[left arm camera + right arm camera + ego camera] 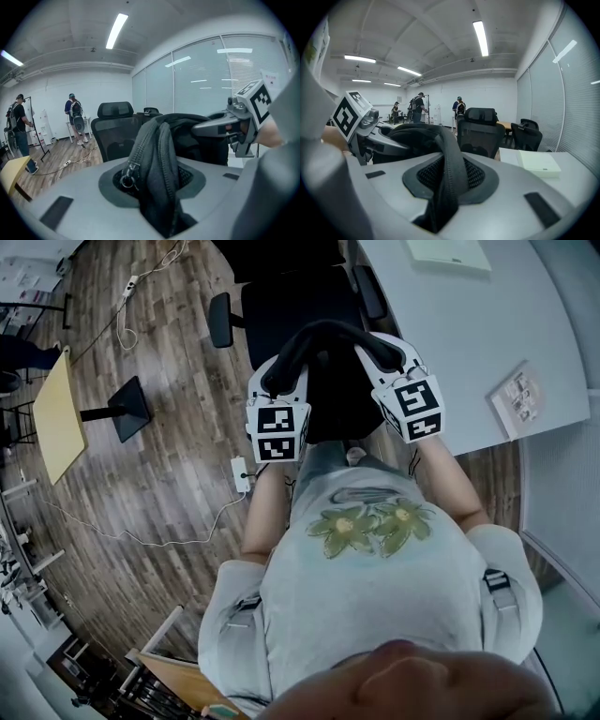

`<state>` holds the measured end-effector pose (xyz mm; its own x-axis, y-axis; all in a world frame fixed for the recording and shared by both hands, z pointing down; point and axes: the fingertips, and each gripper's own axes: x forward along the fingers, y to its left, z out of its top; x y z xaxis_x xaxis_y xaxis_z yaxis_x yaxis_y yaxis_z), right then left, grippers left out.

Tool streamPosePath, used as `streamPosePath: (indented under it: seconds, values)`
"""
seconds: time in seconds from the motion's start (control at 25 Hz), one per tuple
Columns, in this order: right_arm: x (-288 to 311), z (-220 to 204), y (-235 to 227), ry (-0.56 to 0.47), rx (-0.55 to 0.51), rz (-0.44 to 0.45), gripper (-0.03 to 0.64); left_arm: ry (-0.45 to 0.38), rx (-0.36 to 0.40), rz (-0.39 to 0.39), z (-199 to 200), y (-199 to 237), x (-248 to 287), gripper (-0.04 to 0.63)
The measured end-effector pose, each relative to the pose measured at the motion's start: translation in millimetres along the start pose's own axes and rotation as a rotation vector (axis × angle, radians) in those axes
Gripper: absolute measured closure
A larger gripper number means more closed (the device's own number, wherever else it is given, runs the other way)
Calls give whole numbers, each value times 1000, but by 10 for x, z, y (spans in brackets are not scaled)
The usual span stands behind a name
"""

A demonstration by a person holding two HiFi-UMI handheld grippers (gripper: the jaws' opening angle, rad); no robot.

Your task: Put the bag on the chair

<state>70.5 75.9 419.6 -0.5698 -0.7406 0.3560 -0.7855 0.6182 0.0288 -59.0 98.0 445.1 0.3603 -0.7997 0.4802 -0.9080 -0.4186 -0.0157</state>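
Observation:
The black bag (330, 381) hangs between my two grippers, in front of the person's chest. Just beyond and below it stands a black office chair (291, 306). My left gripper (277, 381) is shut on a fold of the bag by its zipper (127, 177). My right gripper (381, 354) is shut on a black strap of the bag (449, 168). In the left gripper view the bag (159, 159) fills the gap between the jaws, with the right gripper (233, 125) across from it and the chair (115, 129) behind. From the right gripper view, the left gripper (363, 129) and the chair (480, 129) are visible.
A white table (450, 334) runs along the right, with a pale flat box (536, 164) on it. A power strip (240, 474) and cables lie on the wooden floor at left, near a black floor stand (127, 409) and a yellow table (56, 413). People stand far back (75, 117).

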Motion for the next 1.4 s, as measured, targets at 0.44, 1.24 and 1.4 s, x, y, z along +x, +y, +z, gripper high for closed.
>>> streamPosePath:
  seconds: [0.44, 1.24, 1.4]
  values:
    - [752, 396, -182, 11, 17, -50, 529, -11, 36, -58, 402, 702, 481, 422]
    - [1569, 1287, -763, -61, -42, -113, 532, -132, 122, -95, 1387, 1456, 1155, 422]
    - [1734, 1354, -938, -64, -49, -103, 531, -130, 116, -85, 1497, 1527, 1346, 422]
